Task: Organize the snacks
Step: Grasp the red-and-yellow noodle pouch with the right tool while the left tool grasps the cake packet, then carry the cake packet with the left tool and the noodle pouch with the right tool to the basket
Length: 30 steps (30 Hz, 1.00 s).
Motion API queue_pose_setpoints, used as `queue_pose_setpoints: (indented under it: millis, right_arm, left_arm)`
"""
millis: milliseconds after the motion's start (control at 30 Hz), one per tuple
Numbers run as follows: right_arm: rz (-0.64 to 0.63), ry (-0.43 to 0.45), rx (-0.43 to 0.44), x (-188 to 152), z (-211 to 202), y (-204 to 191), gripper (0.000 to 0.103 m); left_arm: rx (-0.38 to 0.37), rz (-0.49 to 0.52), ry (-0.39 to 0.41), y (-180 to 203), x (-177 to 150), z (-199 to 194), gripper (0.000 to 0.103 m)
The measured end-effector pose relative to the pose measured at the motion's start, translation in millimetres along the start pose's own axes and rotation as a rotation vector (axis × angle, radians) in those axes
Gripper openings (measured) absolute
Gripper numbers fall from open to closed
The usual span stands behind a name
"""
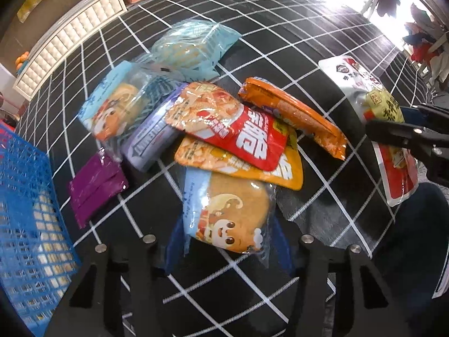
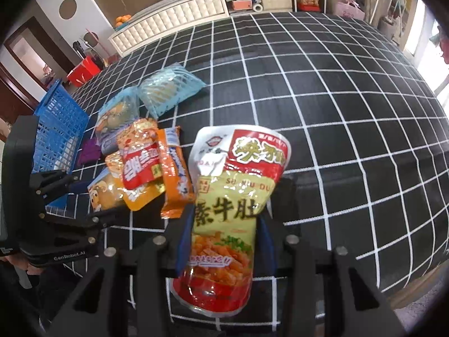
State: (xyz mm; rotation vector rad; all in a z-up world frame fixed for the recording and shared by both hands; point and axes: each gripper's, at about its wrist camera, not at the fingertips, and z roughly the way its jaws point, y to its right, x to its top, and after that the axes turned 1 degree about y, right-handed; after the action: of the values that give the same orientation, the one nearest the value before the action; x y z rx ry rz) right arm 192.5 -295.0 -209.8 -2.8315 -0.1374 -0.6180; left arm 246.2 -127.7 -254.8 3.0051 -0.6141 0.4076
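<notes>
A heap of snack packs lies on the black grid cloth (image 1: 280, 42). Nearest me is a bread pack with a cartoon figure (image 1: 224, 210). My left gripper (image 1: 228, 241) is open, one blue pad on each side of that pack's near end; the right wrist view shows the left gripper (image 2: 95, 199) low at the heap's edge. Behind lie a red pack (image 1: 233, 132), a yellow pack (image 1: 286, 174), an orange pack (image 1: 297, 118) and a purple pack (image 1: 95, 191). My right gripper (image 2: 226, 216) is shut on a red, yellow and white pouch (image 2: 235, 168), held upright above the cloth.
A blue mesh basket (image 1: 25, 196) stands left of the heap, touching none of the packs. Two light-blue packs (image 1: 190, 47) and a lavender one (image 1: 148, 143) lie further back. The cloth right of the heap (image 2: 336, 112) is bare. A white tufted cabinet (image 2: 174, 19) lines the far edge.
</notes>
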Motion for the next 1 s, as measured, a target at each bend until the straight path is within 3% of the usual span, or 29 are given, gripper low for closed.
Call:
queue_pose_setpoints:
  millis: [500, 1000]
  right_arm:
    - [-0.106, 0.096, 0.005, -4, -62, -70, 0.047]
    - [-0.231, 0.175, 0.096, -1, -98, -163, 0.047]
  left_arm:
    - [0.025, -0.038, 0.214, -14, -42, -122, 0.053]
    - [0.078, -0.171, 0.359, -78, -107, -210, 0.053]
